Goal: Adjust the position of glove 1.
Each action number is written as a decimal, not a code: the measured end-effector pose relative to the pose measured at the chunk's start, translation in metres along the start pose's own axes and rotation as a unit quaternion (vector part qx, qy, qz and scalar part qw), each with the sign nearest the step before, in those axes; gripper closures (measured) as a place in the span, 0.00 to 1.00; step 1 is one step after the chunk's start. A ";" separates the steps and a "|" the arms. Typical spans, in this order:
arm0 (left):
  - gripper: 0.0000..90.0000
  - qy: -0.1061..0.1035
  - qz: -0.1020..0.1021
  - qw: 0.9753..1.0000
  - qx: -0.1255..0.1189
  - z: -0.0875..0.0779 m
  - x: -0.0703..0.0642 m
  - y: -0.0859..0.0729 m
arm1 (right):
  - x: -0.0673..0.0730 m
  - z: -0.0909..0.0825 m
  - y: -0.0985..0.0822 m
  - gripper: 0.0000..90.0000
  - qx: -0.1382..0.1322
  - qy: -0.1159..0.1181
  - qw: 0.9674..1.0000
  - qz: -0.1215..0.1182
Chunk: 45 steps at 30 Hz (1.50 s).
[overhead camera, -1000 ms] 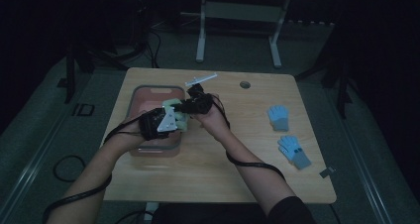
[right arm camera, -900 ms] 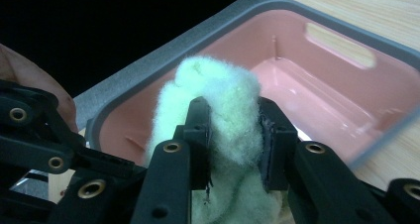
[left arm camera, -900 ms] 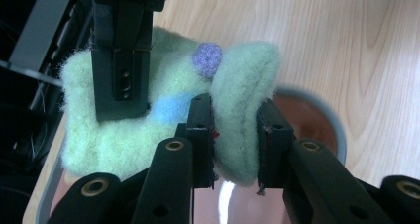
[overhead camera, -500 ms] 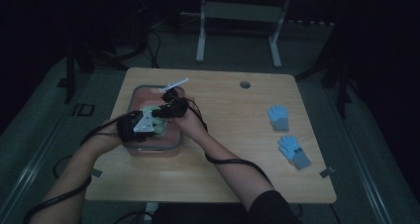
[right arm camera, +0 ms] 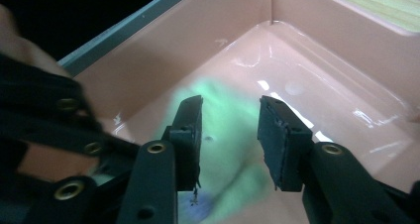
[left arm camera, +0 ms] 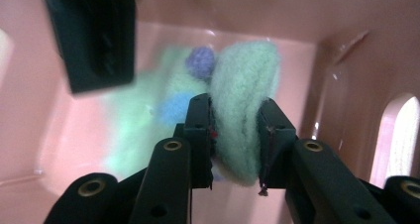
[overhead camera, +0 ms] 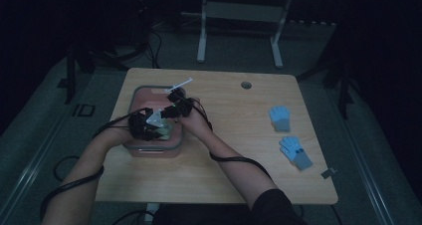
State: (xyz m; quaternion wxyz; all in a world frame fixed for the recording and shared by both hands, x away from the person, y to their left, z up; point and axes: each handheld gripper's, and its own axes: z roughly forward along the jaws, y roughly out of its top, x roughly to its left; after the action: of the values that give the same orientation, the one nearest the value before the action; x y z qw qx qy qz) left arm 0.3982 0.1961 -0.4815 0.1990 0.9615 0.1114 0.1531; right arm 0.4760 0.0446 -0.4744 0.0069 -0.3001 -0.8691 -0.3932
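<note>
Left gripper (left arm camera: 235,144) is clamped on a green glove (left arm camera: 242,105) down inside the pink bin (overhead camera: 134,148) on the table (overhead camera: 239,135). Right gripper (right arm camera: 230,135) has just been opening its fingers, which now stand apart over the glove without pressing it.

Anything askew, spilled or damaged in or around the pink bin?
Nothing stands out. The left gripper holds a green glove inside the pink bin; two blue gloves lie flat on the table.
</note>
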 end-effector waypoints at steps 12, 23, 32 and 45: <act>0.40 -0.002 -0.052 0.999 -0.008 -0.003 -0.004 -0.001 | -0.005 -0.044 -0.018 0.57 -0.017 0.011 0.999 -0.028; 0.08 0.020 -0.181 0.979 -0.090 -0.033 0.000 0.011 | -0.012 -0.085 -0.038 0.30 -0.034 0.033 0.998 -0.050; 0.03 0.031 -0.201 0.970 -0.133 -0.032 -0.017 0.037 | -0.026 -0.105 -0.062 0.25 -0.048 0.031 0.998 -0.041; 0.03 -0.002 -0.163 0.972 -0.168 -0.014 -0.049 0.074 | -0.045 -0.133 -0.089 0.21 -0.081 0.007 0.995 -0.061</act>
State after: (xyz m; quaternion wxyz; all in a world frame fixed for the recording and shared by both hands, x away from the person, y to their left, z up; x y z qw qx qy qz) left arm 0.3595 0.1214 -0.4506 0.3805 0.8835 0.2386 0.1328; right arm 0.4362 -0.1161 -0.4542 -0.0353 -0.2429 -0.8513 -0.4637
